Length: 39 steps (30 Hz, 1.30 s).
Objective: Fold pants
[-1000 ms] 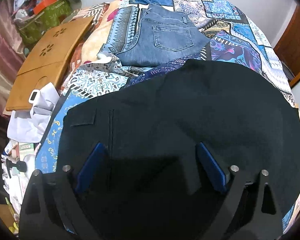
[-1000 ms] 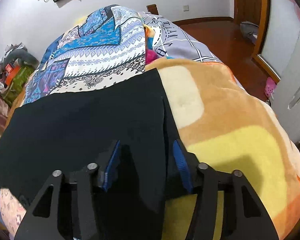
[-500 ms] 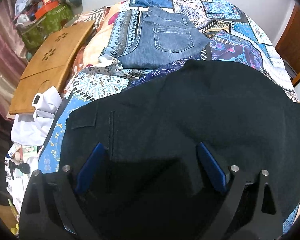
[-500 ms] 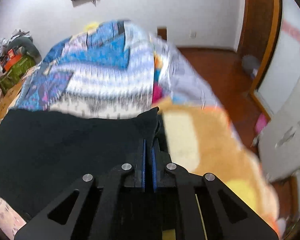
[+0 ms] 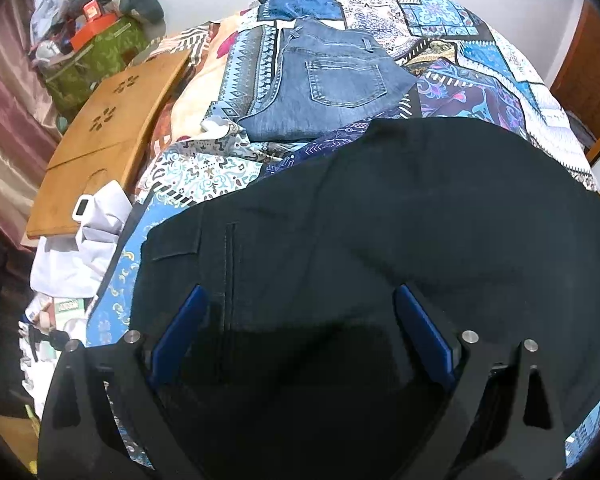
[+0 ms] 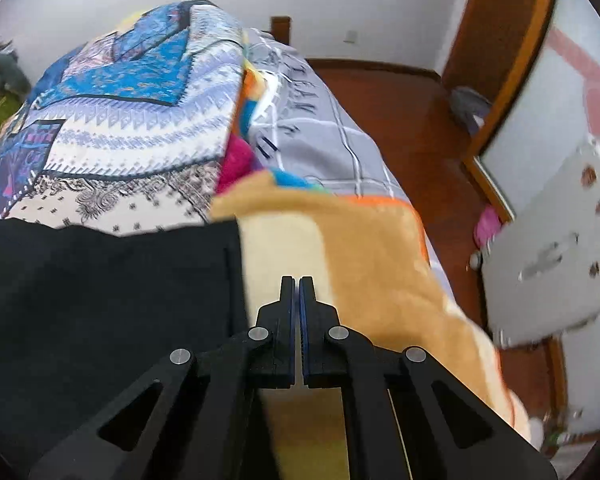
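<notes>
**Right wrist view: jaws have closed beside the black pants**

Your right gripper (image 6: pixel 299 284) has shut, apparently empty, over the orange blanket (image 6: pixel 340 248); black pants (image 6: pixel 100 292) lie at nine o'clock. Any pinched hem is hidden. Your left gripper (image 5: pixel 300 300) stays wide over them; folded jeans (image 5: pixel 324 88) at twelve.

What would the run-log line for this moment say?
task: fold pants | left hand-held gripper: open over black pants | right hand-held gripper: shut, empty, beside pants edge, over blanket
</notes>
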Available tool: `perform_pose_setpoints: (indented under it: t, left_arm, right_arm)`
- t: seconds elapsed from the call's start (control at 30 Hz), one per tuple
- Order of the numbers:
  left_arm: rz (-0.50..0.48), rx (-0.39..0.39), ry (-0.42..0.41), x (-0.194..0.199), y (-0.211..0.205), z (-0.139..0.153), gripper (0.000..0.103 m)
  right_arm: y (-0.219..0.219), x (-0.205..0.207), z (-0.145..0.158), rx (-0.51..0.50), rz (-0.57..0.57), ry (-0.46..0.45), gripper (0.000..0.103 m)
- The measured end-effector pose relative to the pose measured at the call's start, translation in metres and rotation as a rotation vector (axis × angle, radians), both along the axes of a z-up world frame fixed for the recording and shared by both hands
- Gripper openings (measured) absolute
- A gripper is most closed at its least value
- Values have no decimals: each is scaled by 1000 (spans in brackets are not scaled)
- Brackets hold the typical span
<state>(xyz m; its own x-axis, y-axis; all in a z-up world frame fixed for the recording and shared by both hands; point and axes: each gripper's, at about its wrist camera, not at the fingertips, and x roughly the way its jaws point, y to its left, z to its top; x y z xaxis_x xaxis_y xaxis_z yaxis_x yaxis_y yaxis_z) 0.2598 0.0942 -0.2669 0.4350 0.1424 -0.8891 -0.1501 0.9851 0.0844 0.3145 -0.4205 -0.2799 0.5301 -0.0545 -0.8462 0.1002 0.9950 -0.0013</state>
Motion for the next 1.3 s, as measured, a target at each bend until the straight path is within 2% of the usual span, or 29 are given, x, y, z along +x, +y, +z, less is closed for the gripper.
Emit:
perform_pose_setpoints:
  t: [0.13, 0.2, 0.27, 0.33, 0.37, 0.5, 0.67, 0.77, 1.03, 1.13, 1.17, 1.3]
  left_arm:
    - [-45, 20, 1, 2, -8, 13, 96]
    - [-70, 27, -26, 1, -16, 25, 96]
    - [-95, 18, -47, 1, -27, 34, 96]
    - [-129, 4, -64, 1, -40, 42, 96]
    - [-149, 5, -67, 1, -48, 45, 96]
    - [-224, 5, -61, 0, -76, 46, 96]
    - [-299, 13, -24, -2, -108, 34, 96]
    - [-333, -2, 12, -1, -123, 26, 96]
    - [-355, 11, 10, 10, -147, 18, 99]
    - [-341, -2, 2, 12, -147, 15, 102]
    - [-339, -7, 0, 12, -146, 14, 102]
    - [-337, -15, 0, 13, -147, 14, 103]
  right_arm:
    - [-3, -23, 28, 50, 8, -50, 6]
    - [-3, -37, 42, 95, 11, -66, 17]
    - [0, -46, 50, 149, 9, -92, 45]
    - [-1, -66, 57, 221, -10, -120, 53]
    - [0, -70, 55, 249, -15, -120, 53]
    - [7, -98, 40, 379, -31, -82, 53]
    - [14, -114, 12, 405, -59, -22, 53]
    - [8, -114, -9, 472, -105, 18, 53]
    - [8, -99, -20, 492, -91, -14, 53]
    - [9, -96, -24, 458, -98, -30, 40]
    - [8, -95, -24, 453, -101, -41, 33]
    - [8, -94, -21, 419, -89, -72, 18]
